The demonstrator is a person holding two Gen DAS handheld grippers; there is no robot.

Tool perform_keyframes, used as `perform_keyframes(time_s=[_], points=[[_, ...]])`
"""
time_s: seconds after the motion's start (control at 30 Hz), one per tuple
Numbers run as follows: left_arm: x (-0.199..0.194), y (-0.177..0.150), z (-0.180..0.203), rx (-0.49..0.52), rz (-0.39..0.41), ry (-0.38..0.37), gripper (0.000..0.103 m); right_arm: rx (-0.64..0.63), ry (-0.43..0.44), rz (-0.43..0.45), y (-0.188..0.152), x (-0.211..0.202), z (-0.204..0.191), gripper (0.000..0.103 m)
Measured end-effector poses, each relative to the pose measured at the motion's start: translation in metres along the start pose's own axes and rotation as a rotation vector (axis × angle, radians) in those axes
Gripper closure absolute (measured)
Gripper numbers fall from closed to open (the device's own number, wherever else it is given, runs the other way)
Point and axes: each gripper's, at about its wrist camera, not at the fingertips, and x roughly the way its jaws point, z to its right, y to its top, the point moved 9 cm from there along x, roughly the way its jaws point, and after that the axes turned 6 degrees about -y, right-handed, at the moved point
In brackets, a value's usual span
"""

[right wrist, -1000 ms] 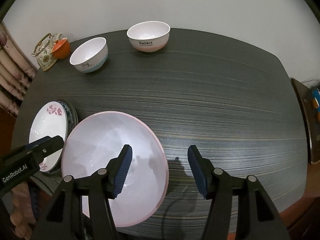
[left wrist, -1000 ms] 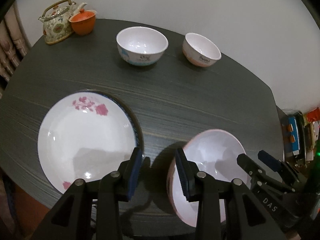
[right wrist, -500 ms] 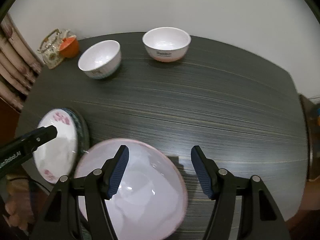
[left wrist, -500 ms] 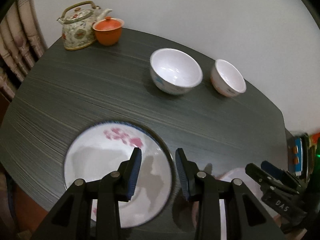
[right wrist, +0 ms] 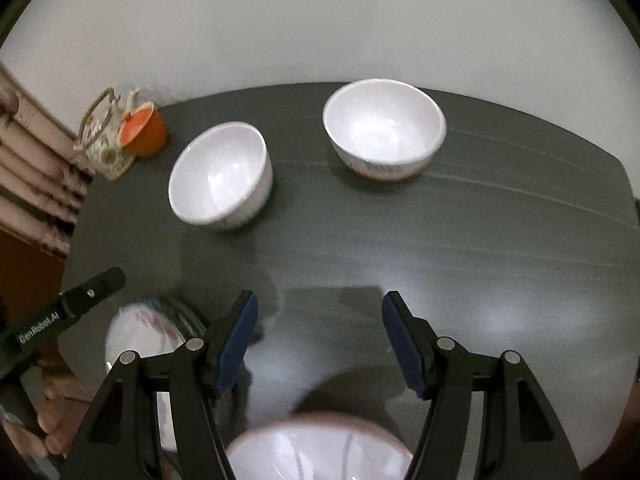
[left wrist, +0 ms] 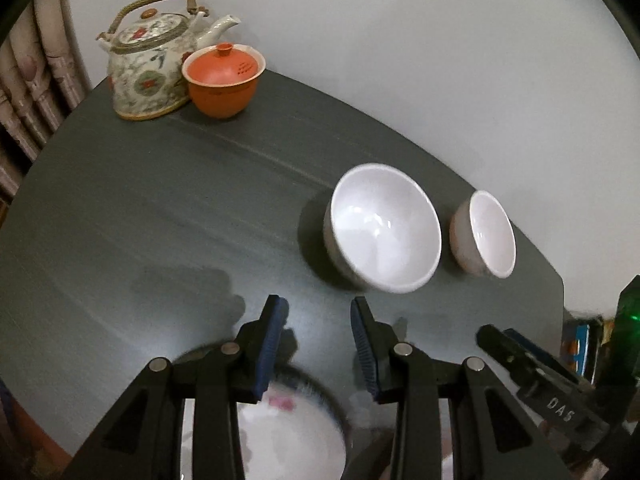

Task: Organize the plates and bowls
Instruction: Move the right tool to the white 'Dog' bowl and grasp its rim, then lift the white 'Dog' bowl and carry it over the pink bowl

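White bowls, a larger bowl [right wrist: 218,174] and a smaller bowl [right wrist: 384,128], stood apart on the dark table [right wrist: 480,240] as the left gripper [left wrist: 318,346] hung narrowly parted and the right gripper [right wrist: 320,338] wider, both holding nothing, above the flowered plate [left wrist: 280,432] and pink-rimmed dish [right wrist: 320,452] at the near edge

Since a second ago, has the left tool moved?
Yes. The left tool has gone forward across the table, away from the floral plate and toward the teapot and white bowls.
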Motion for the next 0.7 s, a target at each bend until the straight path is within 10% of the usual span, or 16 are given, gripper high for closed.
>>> perform_keyframes(time_s=[0.57, 0.7], points=[[0.074, 0.039, 0.0, -0.068, -0.083, -0.047, 0.068, 0.034, 0.036, -0.088, 0.065, 0.082, -0.041, 0.051], [0.084, 0.037, -0.001, -0.071, -0.091, -0.049, 0.081, 0.053, 0.049, -0.109, 0.064, 0.095, -0.042, 0.062]])
